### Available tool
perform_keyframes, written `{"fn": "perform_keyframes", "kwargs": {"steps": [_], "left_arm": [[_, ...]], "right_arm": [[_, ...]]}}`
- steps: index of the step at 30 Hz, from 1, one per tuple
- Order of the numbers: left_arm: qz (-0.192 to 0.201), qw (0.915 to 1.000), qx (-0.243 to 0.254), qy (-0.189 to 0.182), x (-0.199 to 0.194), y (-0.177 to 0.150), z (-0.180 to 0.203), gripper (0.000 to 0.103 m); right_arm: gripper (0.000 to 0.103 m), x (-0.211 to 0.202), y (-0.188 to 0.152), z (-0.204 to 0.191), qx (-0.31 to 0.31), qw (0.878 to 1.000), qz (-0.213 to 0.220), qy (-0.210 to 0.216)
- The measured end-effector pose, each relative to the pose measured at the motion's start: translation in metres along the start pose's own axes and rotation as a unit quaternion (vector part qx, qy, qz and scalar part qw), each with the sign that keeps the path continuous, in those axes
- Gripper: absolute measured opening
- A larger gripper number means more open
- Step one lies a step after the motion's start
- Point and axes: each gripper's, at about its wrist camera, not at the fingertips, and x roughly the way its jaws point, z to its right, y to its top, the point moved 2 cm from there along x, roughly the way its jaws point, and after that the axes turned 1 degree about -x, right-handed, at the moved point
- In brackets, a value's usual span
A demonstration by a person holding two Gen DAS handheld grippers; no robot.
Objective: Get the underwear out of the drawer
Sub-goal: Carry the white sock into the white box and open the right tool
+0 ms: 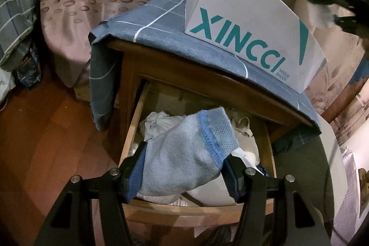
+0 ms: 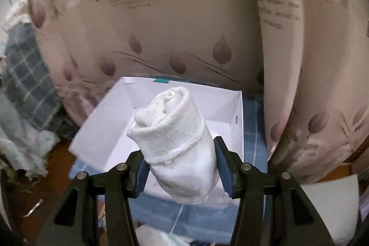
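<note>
My left gripper (image 1: 184, 167) is shut on a light blue rolled garment (image 1: 184, 149) with a darker blue band, held just above the open wooden drawer (image 1: 131, 130). Pale clothes (image 1: 159, 123) lie inside the drawer. My right gripper (image 2: 181, 165) is shut on a white rolled garment (image 2: 177, 142), held above the open white box (image 2: 108, 130). In the left wrist view the right gripper (image 1: 334, 8) shows at the upper right with the white garment, beside the white XINCCI box (image 1: 242, 22).
The box stands on a blue checked cloth (image 1: 161, 31) that covers the wooden nightstand (image 1: 129, 84). A beige leaf-print curtain (image 2: 184, 27) hangs behind. Red-brown wood floor (image 1: 46, 130) lies to the left. A checked blue fabric pile (image 2: 30, 75) sits at the left.
</note>
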Motion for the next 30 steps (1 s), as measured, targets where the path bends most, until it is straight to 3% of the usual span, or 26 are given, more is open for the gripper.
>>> {"fn": "perform_keyframes", "kwargs": {"steps": [2,8,13,17,30], "left_arm": [[0.000,1.0000,-0.006,-0.002,0.001,0.000,-0.002,0.060],[-0.003,0.9999,-0.015,-0.006,0.002,0.001,-0.006,0.060],[-0.002,0.9998,-0.016,-0.007,0.002,0.001,-0.007,0.061],[-0.001,0.9998,-0.020,-0.008,0.001,0.001,-0.008,0.061],[-0.009,0.9997,-0.022,-0.008,0.006,0.001,-0.008,0.061]], "right_arm": [[0.049,0.030,0.003,-0.002,-0.003,0.999,-0.033,-0.029],[0.049,0.084,-0.017,-0.005,0.012,0.993,-0.102,-0.058],[0.050,0.098,-0.036,-0.006,0.023,0.987,-0.138,-0.077],[0.050,0.101,-0.051,0.000,0.062,0.980,-0.178,-0.065],[0.054,0.088,-0.058,-0.010,0.076,0.979,-0.178,-0.061]]}}
